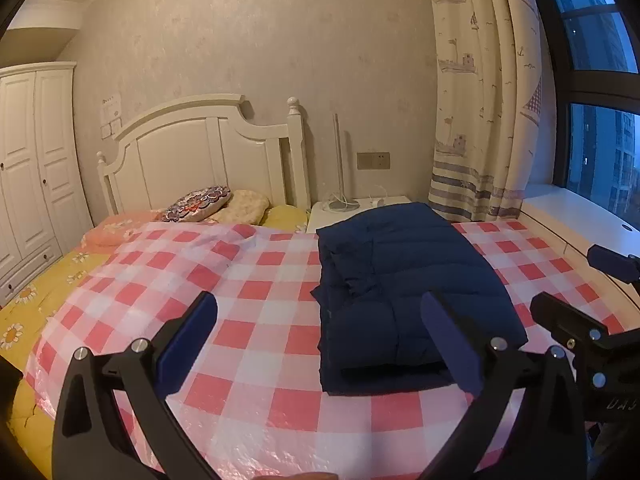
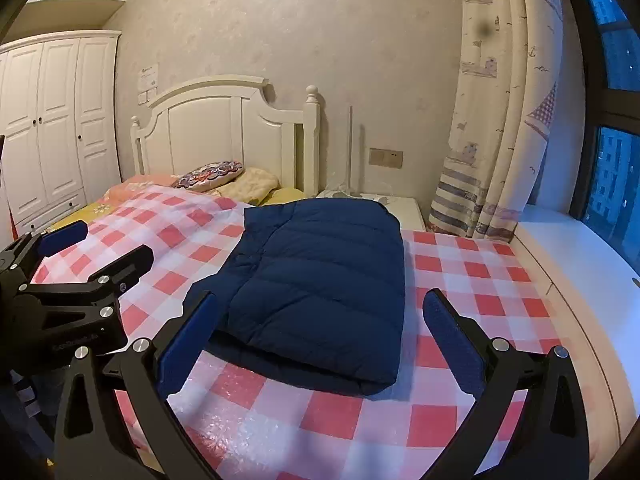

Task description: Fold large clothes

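From the left wrist view we see the navy padded jacket (image 1: 404, 292) lying on the red-and-white checked cover (image 1: 248, 320) of the bed (image 1: 24, 320), already gathered into a compact rectangle with layered edges along its left side and a doubled edge nearest us; we judge the folding largely done, with at most a last tidy of that loose left edge or one more fold remaining. Our left tool (image 1: 320, 344) hangs above the cover with its two blue pads spread wide; nothing sits between them, and although the right pad overlaps the near right corner of the jacket in this view, we cannot tell that it touches it. The right tool (image 1: 580, 312) shows at the right edge, only partly in frame, near the jacket's right side, and from here we cannot tell how far it is open. In the right wrist view the jacket (image 2: 320, 292) reads as a neat quilted bundle, its fold rounded at the near edge, resting flat on the checked cover (image 2: 480, 304) towards the window side of the bed. Our right tool (image 2: 320, 344) is also spread wide and empty, the jacket's near edge lying between and beyond the pads without clear contact. The left tool (image 2: 64, 256) sits off to the left over the cover, apart from the jacket, holding nothing.
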{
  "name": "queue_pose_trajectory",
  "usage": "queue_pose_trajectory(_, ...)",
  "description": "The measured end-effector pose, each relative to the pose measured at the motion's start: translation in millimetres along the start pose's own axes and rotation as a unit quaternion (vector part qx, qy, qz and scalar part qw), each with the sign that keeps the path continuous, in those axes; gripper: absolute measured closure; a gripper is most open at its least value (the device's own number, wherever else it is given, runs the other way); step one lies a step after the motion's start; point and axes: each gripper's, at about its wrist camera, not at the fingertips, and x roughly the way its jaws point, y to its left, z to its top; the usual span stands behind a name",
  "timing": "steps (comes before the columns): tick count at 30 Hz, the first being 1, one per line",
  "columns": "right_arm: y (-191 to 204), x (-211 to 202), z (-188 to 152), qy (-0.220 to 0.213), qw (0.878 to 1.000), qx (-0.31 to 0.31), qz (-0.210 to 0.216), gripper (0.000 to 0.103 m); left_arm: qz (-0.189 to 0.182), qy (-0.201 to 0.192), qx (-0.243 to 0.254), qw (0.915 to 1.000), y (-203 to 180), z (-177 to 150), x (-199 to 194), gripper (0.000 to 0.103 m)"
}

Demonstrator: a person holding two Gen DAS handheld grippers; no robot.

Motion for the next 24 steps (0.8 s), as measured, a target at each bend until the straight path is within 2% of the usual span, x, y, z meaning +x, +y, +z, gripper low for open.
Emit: queue_pose_trajectory(24, 3.8, 0.0, -2.0, 0.001, 1.0, -0.003, 0.003, 0.005, -0.01, 0.006, 0.001, 0.9999, 0.4, -7.2, 3.4, 0.002)
